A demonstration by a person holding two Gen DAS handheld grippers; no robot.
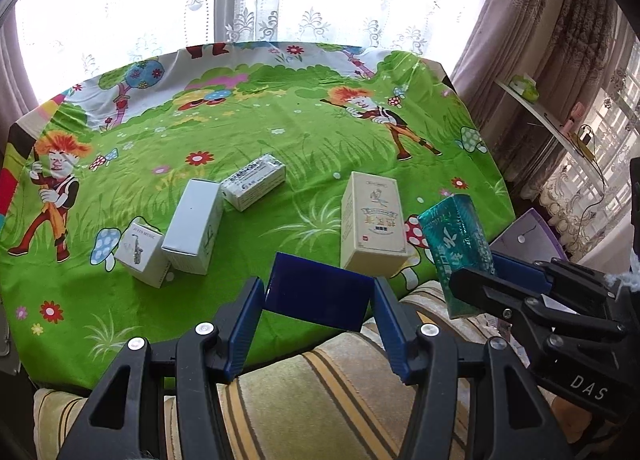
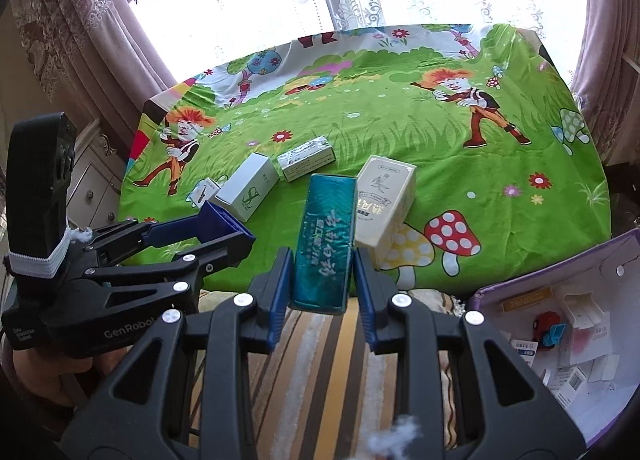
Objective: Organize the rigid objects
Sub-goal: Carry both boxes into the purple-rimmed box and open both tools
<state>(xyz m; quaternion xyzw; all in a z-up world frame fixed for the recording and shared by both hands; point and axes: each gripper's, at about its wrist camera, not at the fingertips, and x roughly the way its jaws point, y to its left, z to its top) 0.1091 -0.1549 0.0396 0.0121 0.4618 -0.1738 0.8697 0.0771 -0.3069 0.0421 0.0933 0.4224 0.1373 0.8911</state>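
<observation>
A table under a green cartoon tablecloth fills both views, and four boxes rest on it: a cream box standing upright with Chinese print, a plain white box, a silver-grey printed box lying on its side, and a small white box marked "JEVIS MUSIC" with a saxophone drawing. Only the right wrist view shows inside the purple-rimmed storage box beside the table's near right corner; it holds several small cartons and a red toy, too jumbled to count. The same view shows a green logo on the white box's end. The left gripper is clenched on a dark blue box, held just above the table's near edge. The right gripper clamps a teal box with white Chinese characters, probably foil-wrapped, also raised off the cloth. "DAS" and "GenRobot" are printed on the gripper bodies. A striped cushion lies below both.
</observation>
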